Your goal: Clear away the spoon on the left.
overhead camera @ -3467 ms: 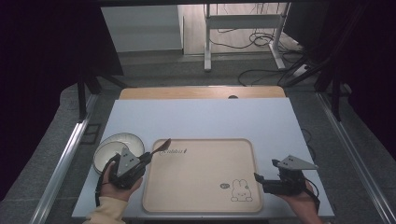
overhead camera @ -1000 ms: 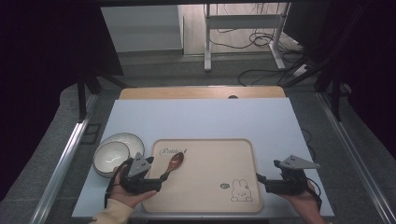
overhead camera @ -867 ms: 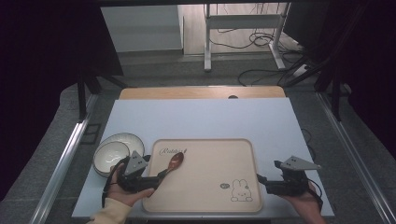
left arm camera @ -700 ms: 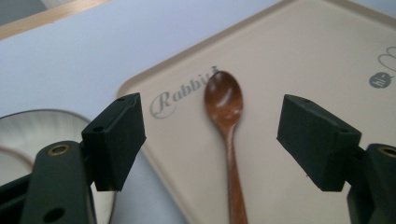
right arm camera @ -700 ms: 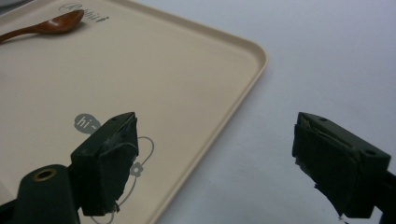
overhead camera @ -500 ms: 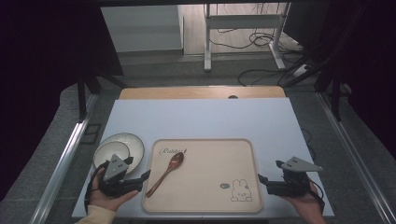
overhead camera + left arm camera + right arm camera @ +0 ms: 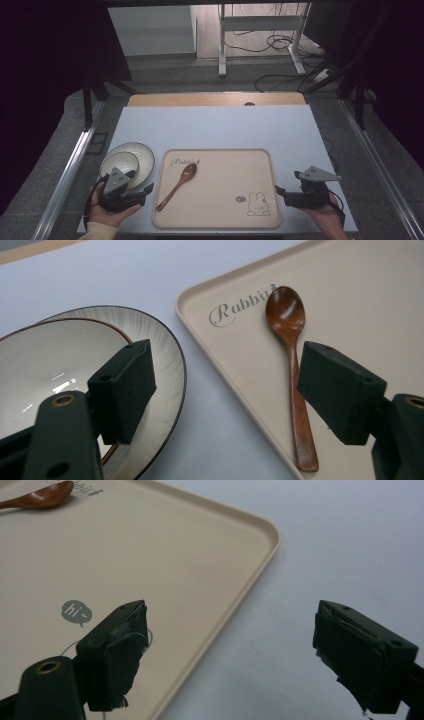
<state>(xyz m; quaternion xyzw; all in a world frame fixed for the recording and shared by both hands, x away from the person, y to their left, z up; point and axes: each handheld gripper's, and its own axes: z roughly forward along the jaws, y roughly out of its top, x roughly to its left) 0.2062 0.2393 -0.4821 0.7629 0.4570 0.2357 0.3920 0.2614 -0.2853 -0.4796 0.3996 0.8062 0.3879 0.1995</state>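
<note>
A glossy brown wooden spoon (image 7: 177,185) lies slantwise on the smooth beige rounded-rectangle tray (image 7: 260,160), bowl toward one o'clock, on the pale tabletop (image 7: 215,127). At the tray's nine o'clock sit two nested glazed ribbed bowls (image 7: 142,157). The left gripper (image 7: 142,192) has its fingers (image 7: 125,385) spread wide, empty, above bowl rim and spoon handle. The right gripper (image 7: 279,192), at the tray's four o'clock, is equally spread, gripping nothing.

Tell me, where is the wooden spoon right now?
In the high view, the wooden spoon lies on the left part of the beige tray, right of the stacked bowls.
</note>
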